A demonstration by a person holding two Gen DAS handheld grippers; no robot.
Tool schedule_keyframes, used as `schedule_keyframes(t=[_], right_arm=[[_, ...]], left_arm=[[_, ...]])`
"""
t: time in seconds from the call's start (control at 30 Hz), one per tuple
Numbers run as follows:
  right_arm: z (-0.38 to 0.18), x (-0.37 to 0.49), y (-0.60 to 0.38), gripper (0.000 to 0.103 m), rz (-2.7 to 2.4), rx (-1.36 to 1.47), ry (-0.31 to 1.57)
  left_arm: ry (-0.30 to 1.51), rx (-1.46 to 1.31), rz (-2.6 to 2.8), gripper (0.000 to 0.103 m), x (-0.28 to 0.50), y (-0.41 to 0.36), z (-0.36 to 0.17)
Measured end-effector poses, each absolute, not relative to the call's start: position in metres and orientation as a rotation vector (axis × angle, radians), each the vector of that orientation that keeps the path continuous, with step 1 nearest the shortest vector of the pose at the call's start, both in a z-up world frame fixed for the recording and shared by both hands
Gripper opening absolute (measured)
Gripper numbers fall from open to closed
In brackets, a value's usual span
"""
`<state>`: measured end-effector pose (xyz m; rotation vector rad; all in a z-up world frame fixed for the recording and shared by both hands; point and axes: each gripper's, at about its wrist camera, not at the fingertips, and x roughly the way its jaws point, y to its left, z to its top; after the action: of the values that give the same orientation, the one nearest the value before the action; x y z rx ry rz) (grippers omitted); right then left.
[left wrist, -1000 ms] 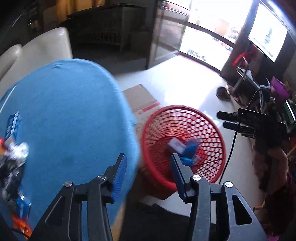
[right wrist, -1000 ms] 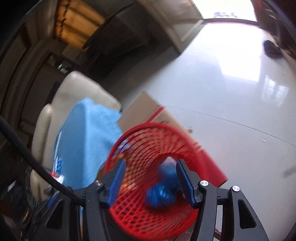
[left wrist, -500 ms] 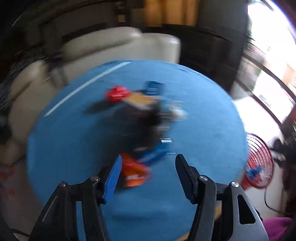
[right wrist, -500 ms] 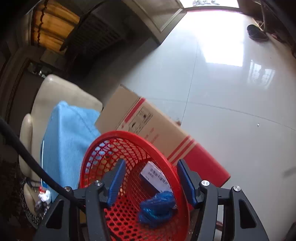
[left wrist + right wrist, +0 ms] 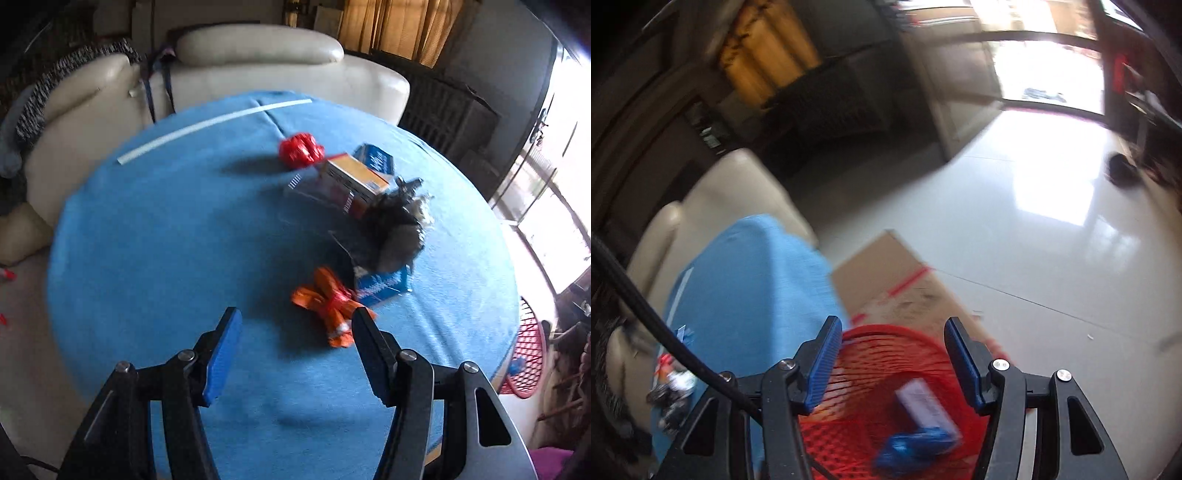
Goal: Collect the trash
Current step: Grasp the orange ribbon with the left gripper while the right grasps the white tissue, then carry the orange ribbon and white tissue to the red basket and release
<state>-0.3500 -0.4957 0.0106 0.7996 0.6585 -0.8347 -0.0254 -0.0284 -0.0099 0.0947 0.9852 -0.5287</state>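
The left hand-held gripper [image 5: 295,354] hangs over a round bench [image 5: 155,236] draped in blue cloth, its blue-padded jaws set wide apart with nothing between them. Just beyond the fingertips lies a crumpled orange wrapper [image 5: 327,304], close to the right-hand pad but apart from it. Touching the wrapper's far side is a flattened blue packet [image 5: 384,283], half under a bunched black bag [image 5: 391,230]. Farther back, an orange-and-white carton [image 5: 354,181] leans against a blue box [image 5: 376,159], and a red crumpled ball [image 5: 300,149] sits just beside them. A long white strip [image 5: 210,127] lies well apart, near the bench's far edge, in front of a cream sofa [image 5: 258,62].

The right hand-held gripper [image 5: 890,360] is likewise wide and empty, poised above a red mesh basket [image 5: 886,339] that stands on the floor beside the bench. Inside the basket, blurred, rest a small white-and-blue box [image 5: 923,402] and a crumpled blue wrapper [image 5: 912,446]. A flattened cardboard sheet [image 5: 886,269] lies on the pale tiled floor [image 5: 1034,258] just beyond the basket. The same basket shows at the lower right edge of the left wrist view, past the bench's rim. A black cable [image 5: 646,314] crosses the right wrist view.
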Motion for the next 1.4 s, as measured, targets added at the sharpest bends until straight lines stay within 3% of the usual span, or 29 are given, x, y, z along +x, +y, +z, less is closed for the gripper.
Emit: schedule_keyframes(t=[0.47,0.73,0.93,1.0,1.17,1.4], right_arm=[[-0.019,-0.092,-0.37,0.062,-0.162,0.739,0.908],[-0.047,-0.015,-0.345,0.062,-0.089,0.824,0.961],[-0.066,0.004,-0.334,0.06,-0.161,0.822,1.02],[-0.064,0.004,-0.33,0.041,-0.164,0.783,1.006],[-0.059,-0.001,-0.327,0.039,-0.169,0.738,0.975],[-0.039,-0.04,-0.327,0.038,-0.132,0.714,0.932]], left_arm=[[1.159,-0.132,-0.606,0.063,0.004,-0.05,-0.048],[1.175,-0.167,-0.617,0.063,0.006,-0.054,-0.058],[1.197,-0.159,-0.64,0.036,0.008,-0.057,-0.067],[1.199,-0.167,-0.642,0.023,0.007,-0.054,-0.069],[1.2,-0.177,-0.633,0.017,0.01,-0.049,-0.073],[1.123,-0.162,-0.619,0.016,-0.001,-0.042,-0.049]])
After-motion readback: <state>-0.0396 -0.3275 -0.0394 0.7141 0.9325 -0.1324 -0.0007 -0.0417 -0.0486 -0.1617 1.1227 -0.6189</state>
